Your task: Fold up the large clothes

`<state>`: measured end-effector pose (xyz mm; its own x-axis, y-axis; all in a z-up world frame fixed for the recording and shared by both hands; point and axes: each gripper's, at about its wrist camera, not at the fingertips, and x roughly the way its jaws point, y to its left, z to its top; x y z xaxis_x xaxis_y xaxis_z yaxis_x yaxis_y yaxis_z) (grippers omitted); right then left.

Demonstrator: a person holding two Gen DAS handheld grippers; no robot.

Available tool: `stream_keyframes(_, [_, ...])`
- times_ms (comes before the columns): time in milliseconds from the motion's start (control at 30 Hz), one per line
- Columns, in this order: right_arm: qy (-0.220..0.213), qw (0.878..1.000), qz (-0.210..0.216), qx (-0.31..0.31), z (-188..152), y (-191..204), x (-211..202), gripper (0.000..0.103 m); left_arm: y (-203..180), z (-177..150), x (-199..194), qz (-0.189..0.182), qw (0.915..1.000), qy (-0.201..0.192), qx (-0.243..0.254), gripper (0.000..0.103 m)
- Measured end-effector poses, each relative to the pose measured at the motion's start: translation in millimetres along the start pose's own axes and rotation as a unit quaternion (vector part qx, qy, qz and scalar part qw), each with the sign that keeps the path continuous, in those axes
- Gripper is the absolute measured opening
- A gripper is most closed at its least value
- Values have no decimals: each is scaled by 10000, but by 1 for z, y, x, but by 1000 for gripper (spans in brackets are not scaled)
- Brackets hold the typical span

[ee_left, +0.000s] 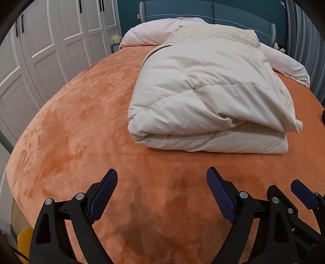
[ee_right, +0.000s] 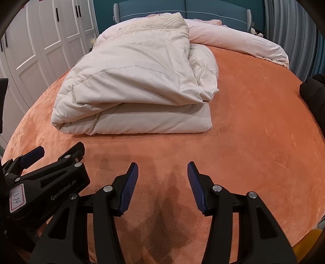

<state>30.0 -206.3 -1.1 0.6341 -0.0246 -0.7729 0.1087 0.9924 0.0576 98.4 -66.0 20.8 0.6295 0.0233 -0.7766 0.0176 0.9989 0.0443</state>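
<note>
I am standing in a home bedroom: a wide bed is lying under a plush orange velvet bedspread (ee_left: 81,126), backed by a padded teal headboard (ee_left: 182,10). White panelled wardrobe doors with slim black handles (ee_left: 50,36) are lining one wall, grey pleated curtains (ee_right: 288,30) are hanging opposite, and a rolled pale pink duvet (ee_right: 233,38) is lying by the headboard.

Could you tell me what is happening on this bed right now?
A person holds a two-finger gripper in each hand above an orange bedspread. The left gripper and right gripper are both open and empty, side by side, short of a cream padded garment that already lies folded into a thick bundle. Neither gripper touches it. A pale duvet is bunched by the headboard.
</note>
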Motion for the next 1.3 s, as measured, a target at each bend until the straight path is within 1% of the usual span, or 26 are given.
stream_keyframes(833, [7, 10000, 7, -6, 1, -2, 1, 49, 1, 2, -1, 78, 10000, -22, 13, 84])
stream_keyframes(1133, [13, 10000, -2, 4, 1, 1, 1, 49, -1, 3, -1, 61, 10000, -18, 38, 79])
stream_keyframes(1200, [7, 10000, -9, 12, 1, 4, 0, 49, -1, 3, -1, 53, 10000, -46, 40, 76])
stream_keyframes(1300, [17, 10000, -16, 32, 1, 7, 0, 49, -1, 2, -2, 93, 9999, -114, 70, 76])
